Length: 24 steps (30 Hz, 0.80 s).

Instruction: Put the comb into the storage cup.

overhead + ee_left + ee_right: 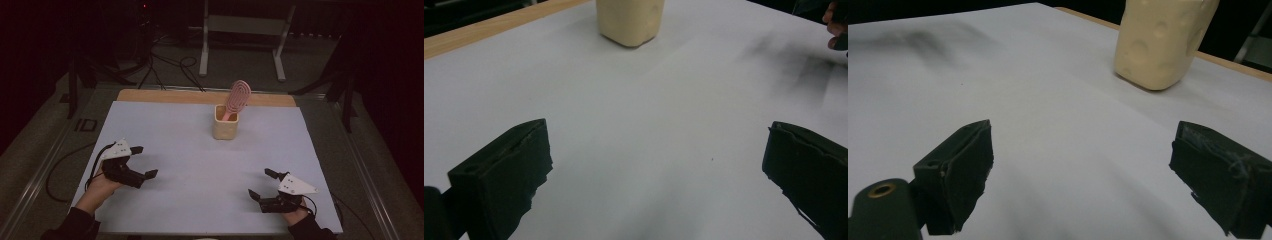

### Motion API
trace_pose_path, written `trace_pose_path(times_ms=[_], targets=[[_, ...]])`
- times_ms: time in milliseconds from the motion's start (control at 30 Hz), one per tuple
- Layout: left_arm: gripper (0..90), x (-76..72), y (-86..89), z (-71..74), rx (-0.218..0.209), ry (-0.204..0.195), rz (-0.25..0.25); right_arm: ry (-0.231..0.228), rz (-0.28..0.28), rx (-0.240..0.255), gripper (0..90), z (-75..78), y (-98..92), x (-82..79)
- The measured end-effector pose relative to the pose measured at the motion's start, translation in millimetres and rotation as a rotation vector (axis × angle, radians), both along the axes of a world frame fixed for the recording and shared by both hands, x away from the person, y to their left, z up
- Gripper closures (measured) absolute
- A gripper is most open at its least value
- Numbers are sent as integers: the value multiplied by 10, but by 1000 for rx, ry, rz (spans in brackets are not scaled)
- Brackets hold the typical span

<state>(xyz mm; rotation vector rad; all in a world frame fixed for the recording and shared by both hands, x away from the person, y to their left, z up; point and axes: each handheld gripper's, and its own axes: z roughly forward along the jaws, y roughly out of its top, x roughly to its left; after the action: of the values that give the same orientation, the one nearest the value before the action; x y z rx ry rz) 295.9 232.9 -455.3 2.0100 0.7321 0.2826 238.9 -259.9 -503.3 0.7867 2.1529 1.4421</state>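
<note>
A cream-coloured cup point(225, 122) stands upright near the back middle of the white sheet point(200, 165), with a pink hairbrush point(238, 97) leaning in it, head up. My left gripper point(144, 162) rests at the sheet's left side, open, nothing between its jaws. My right gripper point(262, 184) rests at the front right, open and empty as well. In the left gripper view the cup point(630, 21) sits far ahead between the wide-apart jaws of that gripper point(656, 167). The right gripper view shows the cup point(1160, 42) ahead to the right of my right gripper point(1080, 170).
The white sheet covers a wooden table whose bare edge point(200, 96) shows at the back. Cables point(165, 65) and a metal stand point(245, 35) sit on the dark floor beyond. A hand point(836, 25) appears at the far right of the left gripper view.
</note>
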Motion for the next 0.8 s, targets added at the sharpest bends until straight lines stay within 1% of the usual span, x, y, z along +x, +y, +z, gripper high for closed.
trace_pose_path(times_ms=[100,167,233,300,400,500,633,667,733,800], targets=[[0,-88,67,-29,-1,-8,15,-3,1,1,100,1,-1,3],[0,-133,102,-43,-9,-9,24,0,1,0,100,-1,0,5],[0,-184,130,-63,-1,-15,30,-3,3,-5,100,0,5,4],[0,-238,165,-93,-11,-12,37,-3,4,-5,100,-1,6,7],[0,-306,199,-138,0,-18,50,-4,4,-8,100,-1,8,4],[0,-370,248,-193,-9,-10,62,-2,3,-6,100,-2,9,9],[0,-445,296,-277,-4,0,81,-4,5,-10,100,-3,14,6],[0,-445,296,-277,-4,0,81,-4,5,-10,100,-3,14,6],[0,-499,318,-339,-7,12,89,2,1,-5,100,-6,13,7],[0,-528,326,-366,-1,11,94,-3,4,-9,100,-3,14,7]])
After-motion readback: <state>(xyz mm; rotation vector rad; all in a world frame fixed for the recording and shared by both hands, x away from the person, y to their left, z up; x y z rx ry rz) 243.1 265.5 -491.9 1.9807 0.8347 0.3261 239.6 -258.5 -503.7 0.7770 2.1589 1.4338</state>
